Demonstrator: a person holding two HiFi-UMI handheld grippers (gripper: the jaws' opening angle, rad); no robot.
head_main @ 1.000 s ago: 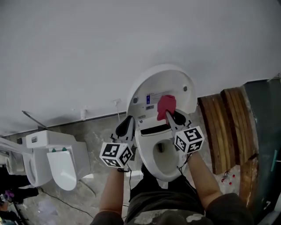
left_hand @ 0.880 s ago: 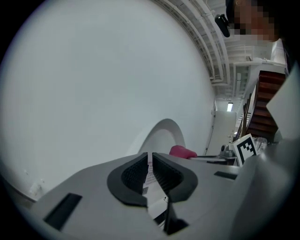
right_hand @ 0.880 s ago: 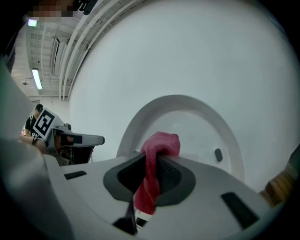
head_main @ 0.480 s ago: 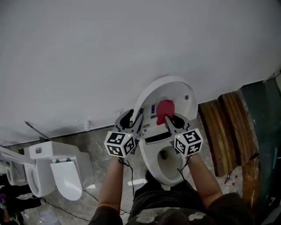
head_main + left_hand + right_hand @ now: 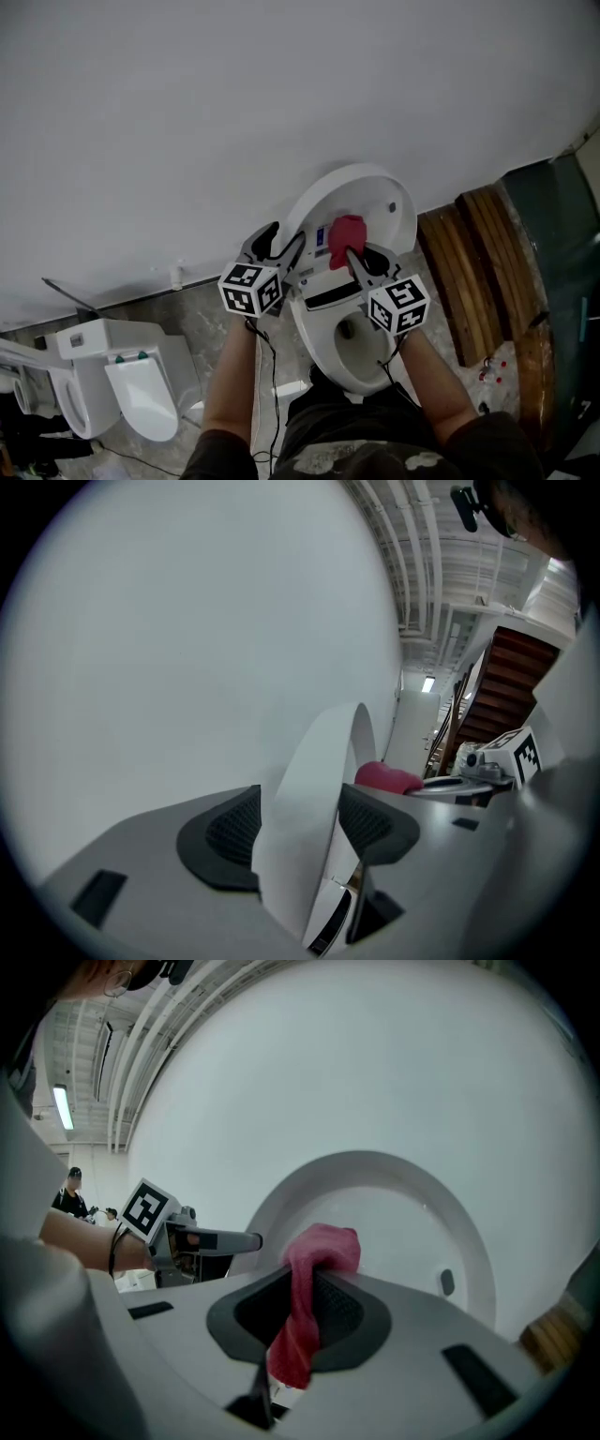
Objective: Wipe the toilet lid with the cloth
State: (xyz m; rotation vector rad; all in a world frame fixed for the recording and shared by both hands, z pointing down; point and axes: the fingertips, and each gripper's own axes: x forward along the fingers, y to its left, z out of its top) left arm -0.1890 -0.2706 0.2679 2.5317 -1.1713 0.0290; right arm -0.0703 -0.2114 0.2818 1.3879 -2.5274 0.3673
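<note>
The white toilet lid (image 5: 380, 199) stands raised against the wall above the bowl (image 5: 364, 349). My right gripper (image 5: 362, 253) is shut on a red cloth (image 5: 347, 231), and the cloth's bunched top rests against the lid's inner face (image 5: 394, 1194). In the right gripper view the cloth (image 5: 314, 1265) hangs down between the pads. My left gripper (image 5: 286, 240) is at the lid's left edge. Its jaws are opening, and the lid's rim (image 5: 314, 799) stands between the two pads without a visible squeeze. The left gripper view also catches the cloth (image 5: 384, 777) and the right gripper (image 5: 469, 778) beyond the lid.
A plain white wall (image 5: 234, 112) rises right behind the lid. A second toilet (image 5: 131, 389) sits on the floor to the left. Curved wooden steps (image 5: 478, 267) lie to the right. A thin cable (image 5: 272, 375) trails from the left gripper.
My left gripper has moved from beside the toilet in to the lid's left edge, and its jaws have spread around the rim. The right gripper and cloth stay on the lid.
</note>
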